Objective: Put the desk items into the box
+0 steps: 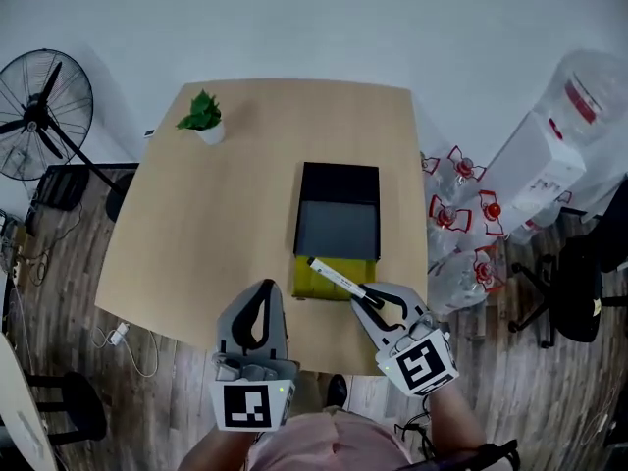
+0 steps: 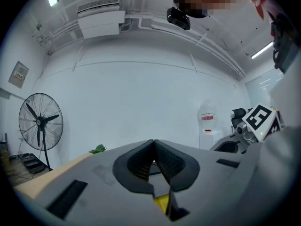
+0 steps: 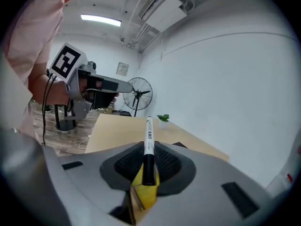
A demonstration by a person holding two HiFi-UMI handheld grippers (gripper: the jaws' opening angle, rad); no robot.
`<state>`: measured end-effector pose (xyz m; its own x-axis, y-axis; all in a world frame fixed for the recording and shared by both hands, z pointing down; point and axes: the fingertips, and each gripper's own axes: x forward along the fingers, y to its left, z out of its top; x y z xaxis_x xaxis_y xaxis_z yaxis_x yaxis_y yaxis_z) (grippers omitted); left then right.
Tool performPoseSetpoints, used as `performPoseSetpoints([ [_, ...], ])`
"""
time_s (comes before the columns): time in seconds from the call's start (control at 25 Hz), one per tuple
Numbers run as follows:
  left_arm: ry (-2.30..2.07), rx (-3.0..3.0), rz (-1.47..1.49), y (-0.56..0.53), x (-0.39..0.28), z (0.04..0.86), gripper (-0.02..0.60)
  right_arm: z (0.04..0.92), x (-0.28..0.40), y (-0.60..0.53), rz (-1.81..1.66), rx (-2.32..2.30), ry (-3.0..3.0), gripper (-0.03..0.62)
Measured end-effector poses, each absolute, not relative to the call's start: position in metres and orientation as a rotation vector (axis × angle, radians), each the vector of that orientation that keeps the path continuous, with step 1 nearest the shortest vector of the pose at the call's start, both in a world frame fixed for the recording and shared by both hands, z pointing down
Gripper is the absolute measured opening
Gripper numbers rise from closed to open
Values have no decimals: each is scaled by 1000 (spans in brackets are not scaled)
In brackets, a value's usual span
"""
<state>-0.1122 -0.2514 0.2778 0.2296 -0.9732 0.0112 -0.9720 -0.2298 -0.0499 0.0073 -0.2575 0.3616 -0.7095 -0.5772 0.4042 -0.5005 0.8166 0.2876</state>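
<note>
Carrying the marker to the box looks like the step in hand.

Head view: the right gripper (image 1: pixel 365 296) pinches a white marker (image 1: pixel 334 276) by its black cap end. The marker lies above a yellow pad (image 1: pixel 316 283) that touches the near side of the open black box (image 1: pixel 339 226). The left gripper (image 1: pixel 264 290) hangs beside it.

Left gripper view: the 2 jaws meet, with nothing between them.

Right gripper view: the jaws clamp the marker, which points out over the desk (image 3: pixel 113 128). A good move would go forward past the pad, lower the marker into the tray, then release.
</note>
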Motion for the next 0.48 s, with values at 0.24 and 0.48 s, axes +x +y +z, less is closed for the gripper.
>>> performPoseSetpoints([
  [0.24, 1935, -2429, -27, -270, -117, 261, 11, 337, -1, -280, -281, 808, -2531, 69],
  [0.48, 1974, -2476, -92, -289, -116, 277, 11, 350, 1, -297, -236, 790, -2528, 69],
])
